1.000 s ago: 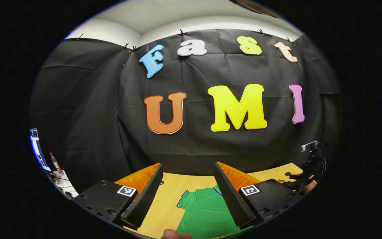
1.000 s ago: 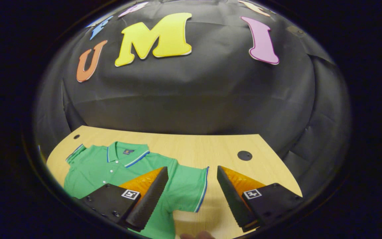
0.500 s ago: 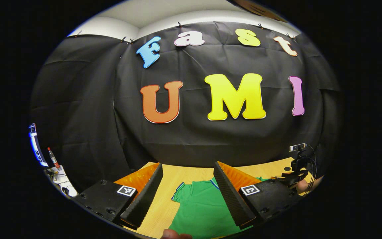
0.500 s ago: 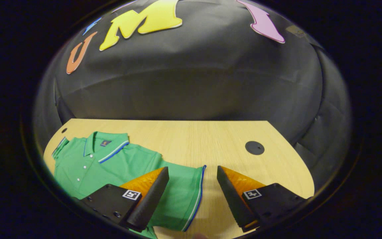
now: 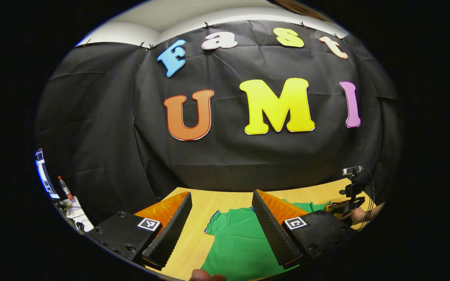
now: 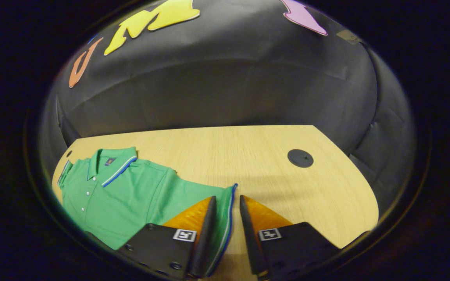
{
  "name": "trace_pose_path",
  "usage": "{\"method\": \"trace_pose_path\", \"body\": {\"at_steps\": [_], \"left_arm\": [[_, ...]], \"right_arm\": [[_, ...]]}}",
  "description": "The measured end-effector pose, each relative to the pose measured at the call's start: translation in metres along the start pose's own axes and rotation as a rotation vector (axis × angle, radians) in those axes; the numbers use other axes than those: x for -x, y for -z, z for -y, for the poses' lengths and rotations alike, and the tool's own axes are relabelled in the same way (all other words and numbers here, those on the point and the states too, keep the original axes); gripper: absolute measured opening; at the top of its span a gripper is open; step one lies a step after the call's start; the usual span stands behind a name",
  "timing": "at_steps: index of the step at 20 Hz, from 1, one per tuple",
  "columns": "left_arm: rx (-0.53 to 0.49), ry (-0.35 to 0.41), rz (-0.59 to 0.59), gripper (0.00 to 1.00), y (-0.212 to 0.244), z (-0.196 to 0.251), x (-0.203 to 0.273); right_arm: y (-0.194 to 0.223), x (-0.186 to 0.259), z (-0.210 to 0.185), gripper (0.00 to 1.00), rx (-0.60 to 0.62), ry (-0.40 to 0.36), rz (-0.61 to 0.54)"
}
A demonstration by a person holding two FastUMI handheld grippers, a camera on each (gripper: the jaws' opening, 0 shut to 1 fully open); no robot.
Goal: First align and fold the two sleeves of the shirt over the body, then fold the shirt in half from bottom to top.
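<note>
In the right gripper view, the green polo shirt [image 6: 123,199] is lying flat on the light wooden table [image 6: 248,156], occupying the lower left of the frame, with its collar toward the upper left and its right sleeve [image 6: 205,203] extending toward the lower centre. The right gripper [image 6: 227,205] is sitting at the bottom centre of the frame with its jaws narrowed to a slim gap. The blue-trimmed cuff of the sleeve is running through that gap, with the left finger over the green fabric and the right finger over bare table just beside the cuff; whether both fingers are pressing on the cloth cannot be determined. A round black grommet [image 6: 300,158] is set into the table at the right of centre, well apart from the shirt. In the left gripper view, the left gripper [image 5: 221,199] is hanging at the bottom centre with its jaws spread wide and nothing between them. The shirt [image 5: 240,246] is showing in the lower centre of that frame, between and beyond the two fingers, with its other sleeve [image 5: 219,220] pointing toward the left finger and not touching it. At the lower right edge of the same frame, the other handheld gripper [image 5: 346,205] and the hand [image 5: 359,214] holding it are showing near the far side of the shirt.
</note>
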State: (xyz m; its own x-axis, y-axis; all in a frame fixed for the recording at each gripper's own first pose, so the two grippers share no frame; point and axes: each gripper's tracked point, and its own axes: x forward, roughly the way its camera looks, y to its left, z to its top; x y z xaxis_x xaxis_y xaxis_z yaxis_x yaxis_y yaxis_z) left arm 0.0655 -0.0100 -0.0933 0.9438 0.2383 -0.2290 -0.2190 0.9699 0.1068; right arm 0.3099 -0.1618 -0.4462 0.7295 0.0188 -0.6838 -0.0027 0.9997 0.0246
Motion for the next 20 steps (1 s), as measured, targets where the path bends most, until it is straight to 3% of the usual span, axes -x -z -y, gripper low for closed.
{"method": "trace_pose_path", "body": {"at_steps": [1, 2, 3, 5, 7, 8, 13, 14, 19, 20], "left_arm": [[0.0, 0.002, -0.001, 0.99, 0.0, 0.0, -0.001], [-0.001, 0.003, -0.004, 0.99, 0.0, 0.001, -0.001], [-0.002, 0.004, -0.006, 0.99, 0.001, 0.001, -0.001], [-0.009, 0.001, -0.007, 0.99, 0.0, -0.002, 0.0], [-0.009, -0.003, -0.005, 0.99, -0.001, -0.005, 0.001], [-0.008, -0.007, -0.006, 0.99, 0.0, -0.008, 0.002], [0.019, -0.043, -0.014, 0.99, 0.006, -0.028, 0.006], [0.028, -0.049, -0.018, 0.99, 0.009, -0.031, 0.007], [0.068, -0.09, -0.044, 0.99, 0.023, -0.05, 0.011], [0.076, -0.098, -0.042, 0.99, 0.023, -0.054, 0.012]], "right_arm": [[-0.001, 0.0, 0.0, 0.31, 0.014, 0.003, 0.002], [-0.002, 0.0, -0.001, 0.35, 0.025, 0.0, 0.006], [0.002, -0.001, -0.004, 0.31, 0.04, 0.009, 0.0], [-0.001, 0.0, -0.003, 0.08, 0.069, 0.034, 0.001], [-0.009, 0.002, -0.006, 0.08, 0.058, 0.035, -0.004], [-0.003, 0.0, -0.006, 0.04, 0.051, 0.032, -0.012], [-0.023, 0.019, -0.008, 0.07, -0.005, 0.031, 0.009], [-0.031, 0.025, -0.012, 0.04, -0.01, 0.024, 0.023], [-0.062, 0.054, -0.048, 0.07, 0.002, -0.016, 0.067], [-0.064, 0.057, -0.061, 0.04, 0.017, -0.032, 0.071]]}}
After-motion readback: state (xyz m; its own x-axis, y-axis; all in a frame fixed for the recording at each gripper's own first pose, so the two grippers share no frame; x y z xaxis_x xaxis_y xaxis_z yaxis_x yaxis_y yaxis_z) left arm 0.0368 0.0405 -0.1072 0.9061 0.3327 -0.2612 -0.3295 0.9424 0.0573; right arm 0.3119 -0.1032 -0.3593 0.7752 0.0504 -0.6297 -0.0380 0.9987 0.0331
